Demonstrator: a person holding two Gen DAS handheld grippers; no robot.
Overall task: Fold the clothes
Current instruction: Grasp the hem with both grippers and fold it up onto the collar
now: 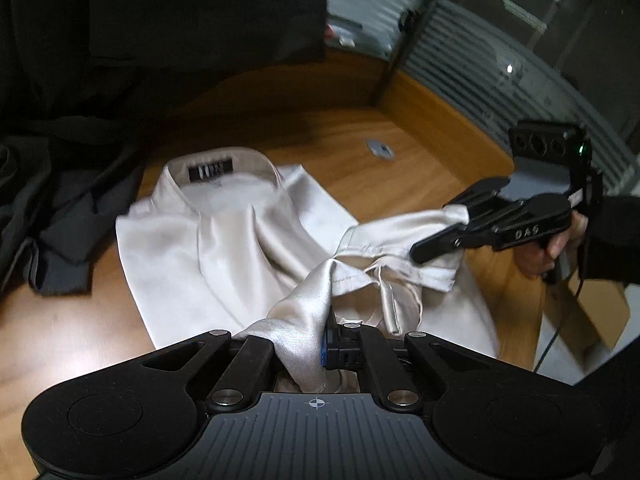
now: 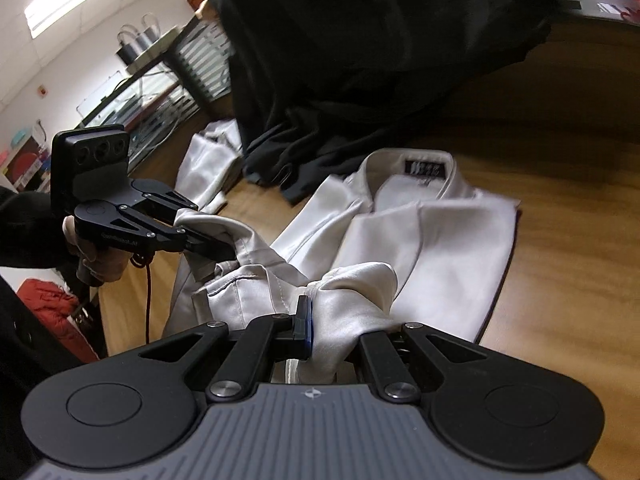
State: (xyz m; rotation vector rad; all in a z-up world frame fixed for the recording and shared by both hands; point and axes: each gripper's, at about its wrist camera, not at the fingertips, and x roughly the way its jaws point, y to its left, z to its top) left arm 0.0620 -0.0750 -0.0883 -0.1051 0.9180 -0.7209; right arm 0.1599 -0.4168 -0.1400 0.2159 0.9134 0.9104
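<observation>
A pale satin shirt [image 1: 224, 240] lies on the wooden table [image 1: 360, 184], collar with a black label at the far end; it also shows in the right wrist view [image 2: 440, 248]. My left gripper [image 1: 308, 344] is shut on a bunched corner of the shirt's lower hem, lifted off the table. My right gripper [image 1: 444, 228] is shut on the other hem corner to the right, also lifted. In the right wrist view my right gripper [image 2: 332, 332] pinches the fabric, and the left gripper [image 2: 216, 240] holds cloth at the left.
A heap of dark clothes [image 1: 60, 208] lies left of the shirt and behind it [image 2: 360, 80]. Another pale garment [image 2: 208, 164] lies beyond the heap. A round metal grommet [image 1: 380, 148] sits in the table. The table's edge [image 1: 472, 132] runs at the right, with a cardboard box [image 1: 600, 308] below.
</observation>
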